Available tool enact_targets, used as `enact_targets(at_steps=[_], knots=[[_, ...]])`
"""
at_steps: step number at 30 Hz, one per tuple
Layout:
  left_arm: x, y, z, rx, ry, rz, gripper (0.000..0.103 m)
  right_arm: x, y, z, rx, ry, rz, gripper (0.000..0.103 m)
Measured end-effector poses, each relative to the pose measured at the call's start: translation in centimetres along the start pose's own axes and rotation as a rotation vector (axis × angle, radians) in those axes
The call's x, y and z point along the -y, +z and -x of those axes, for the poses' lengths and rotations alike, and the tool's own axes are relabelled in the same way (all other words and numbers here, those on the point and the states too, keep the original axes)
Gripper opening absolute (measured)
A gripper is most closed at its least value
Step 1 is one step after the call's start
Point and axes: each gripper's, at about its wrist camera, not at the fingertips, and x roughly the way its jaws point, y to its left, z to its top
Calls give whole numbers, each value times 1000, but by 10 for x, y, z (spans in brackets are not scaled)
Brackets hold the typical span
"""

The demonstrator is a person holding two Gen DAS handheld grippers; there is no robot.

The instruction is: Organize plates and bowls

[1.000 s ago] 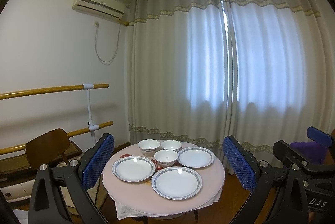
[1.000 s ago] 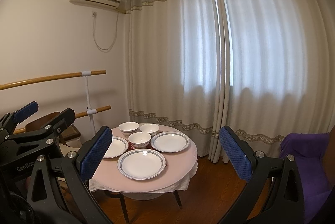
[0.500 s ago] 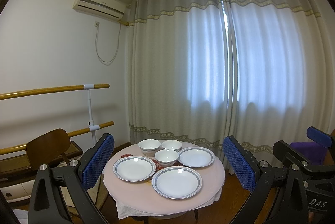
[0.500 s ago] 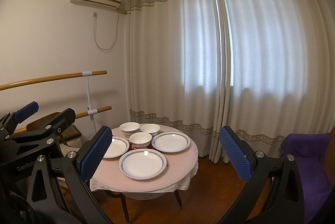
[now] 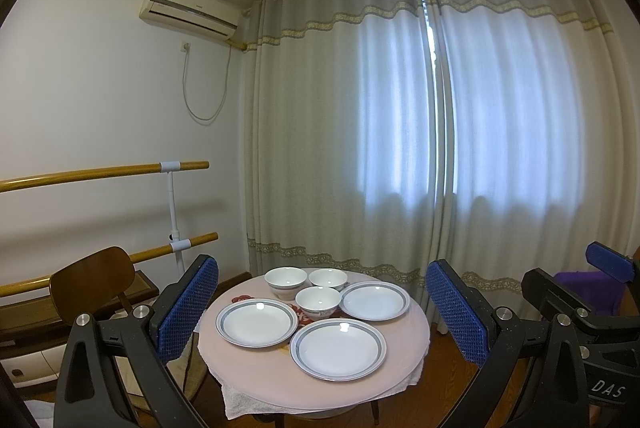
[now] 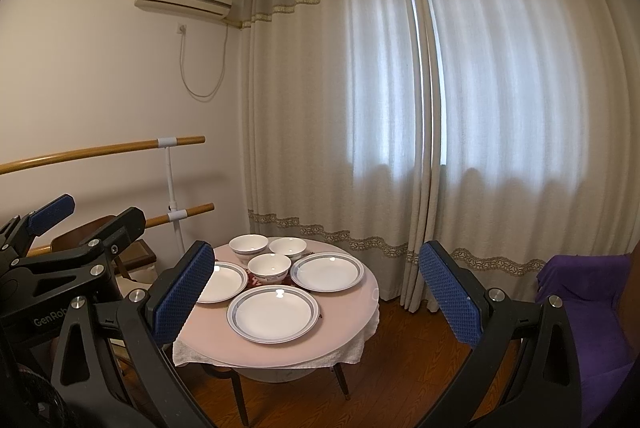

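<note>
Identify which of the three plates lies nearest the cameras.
The front plate, at the table's near edge; the other two sit farther back, flanking the bowls.

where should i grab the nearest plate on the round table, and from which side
Take the nearest plate by its raised rim at the edge facing the grippers, coming in low from the near side. It lies flat, so only the rim offers a pinch, and that edge is clear while bowls and other plates crowd the far side.
</note>
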Motion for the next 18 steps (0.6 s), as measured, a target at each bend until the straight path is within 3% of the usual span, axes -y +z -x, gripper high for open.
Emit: enact_targets(at_steps=[18], knots=[[1,-1,4,13,-3,0,102,-9,6,5,9,1,-2,103]])
